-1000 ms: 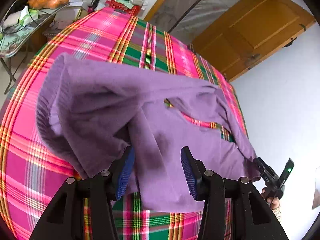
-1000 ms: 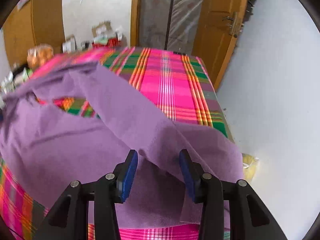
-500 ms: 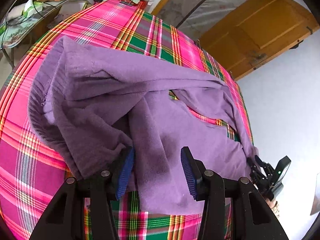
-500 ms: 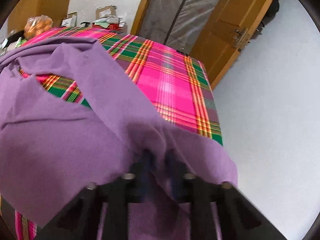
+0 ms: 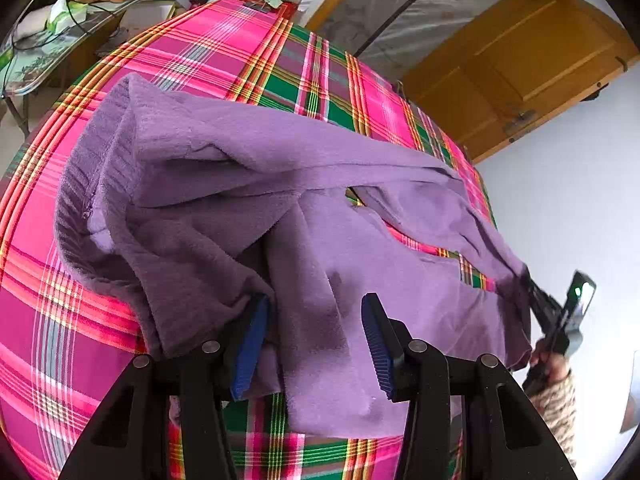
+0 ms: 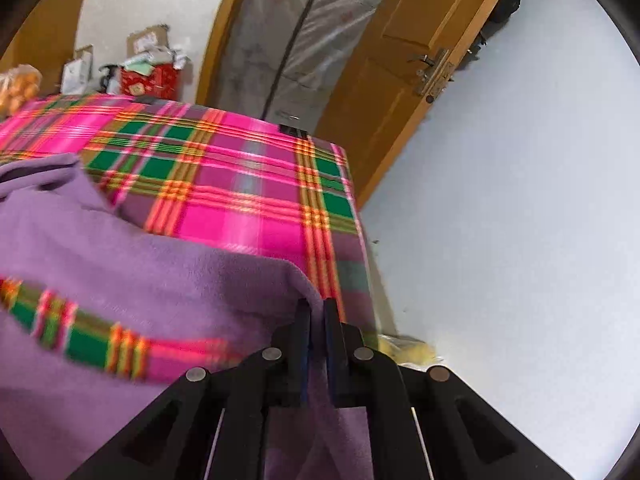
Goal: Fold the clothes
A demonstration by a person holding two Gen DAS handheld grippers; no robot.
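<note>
The right claw (image 6: pixel 317 308) is pressed together on an edge of the purple fleece garment (image 5: pixel 248 200), while the left claw (image 5: pixel 316 336) stands spread, its blue pads either side of a rumpled fold just ahead of it. Beyond both claws the garment sprawls bunched and part-opened over the plaid-covered worktop (image 5: pixel 248 44). This looks like a grasping step; next the left claw would need to pinch its fold so both can stretch the fabric flat.

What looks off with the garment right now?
The purple fleece garment lies bunched and twisted on the pink-and-green plaid tablecloth, not flat; plaid shows through gaps between its folds. Only the right tongs pinch its edge; the left tongs are open.
</note>
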